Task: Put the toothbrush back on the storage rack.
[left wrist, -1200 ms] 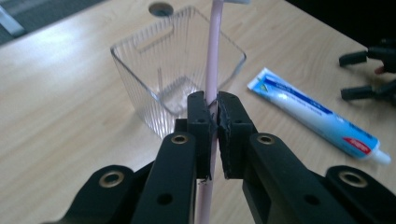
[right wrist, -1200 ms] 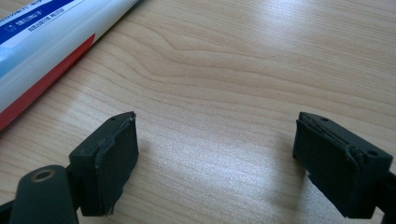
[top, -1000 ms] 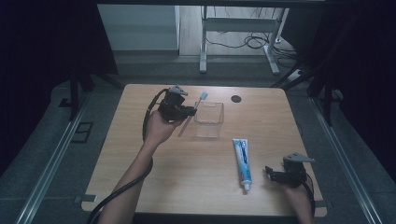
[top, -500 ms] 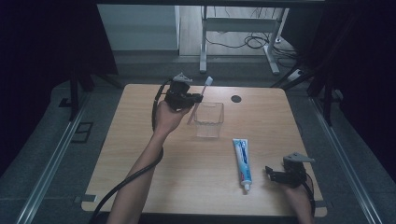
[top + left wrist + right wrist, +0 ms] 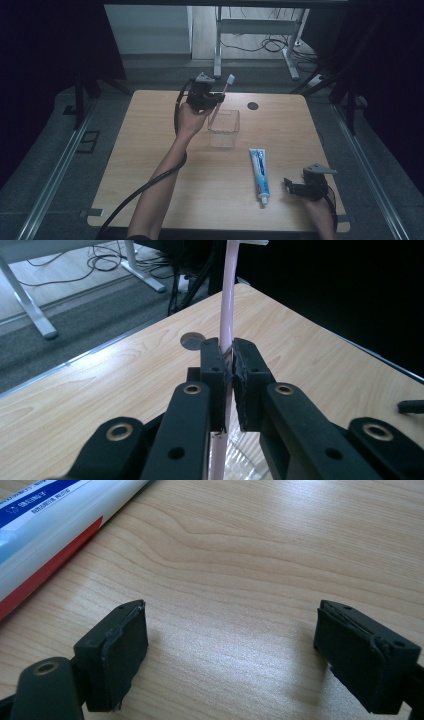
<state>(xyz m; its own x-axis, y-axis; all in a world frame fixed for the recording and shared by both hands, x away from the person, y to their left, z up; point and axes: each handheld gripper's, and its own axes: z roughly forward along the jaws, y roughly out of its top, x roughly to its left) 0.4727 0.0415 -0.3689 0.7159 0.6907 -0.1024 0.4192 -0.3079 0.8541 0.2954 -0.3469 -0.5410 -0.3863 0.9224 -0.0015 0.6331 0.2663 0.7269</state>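
The left gripper point(image 5: 214, 98) squeezes a thin pink toothbrush point(image 5: 223, 93) by its handle, its low end inside the clear plastic box point(image 5: 223, 129) near the far edge of the wooden table point(image 5: 150, 150). The toothbrush looks nearly in. The white and blue toothpaste tube point(image 5: 259, 170) lies flat, untouched, with bare wood around it. The right gripper point(image 5: 288, 186) rests just beside it, jaws wide apart, holding nothing.

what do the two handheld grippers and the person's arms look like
Both grippers are black. The left gripper has two blocky jaws on flat linkage arms with brass-ringed pivot holes, a grey three-cornered plate on top, and a thick black cable trailing back along the bare, sleeveless forearm. The right gripper has the same square black pads with rough edges, a grey top plate, and a black cable by the wrist.
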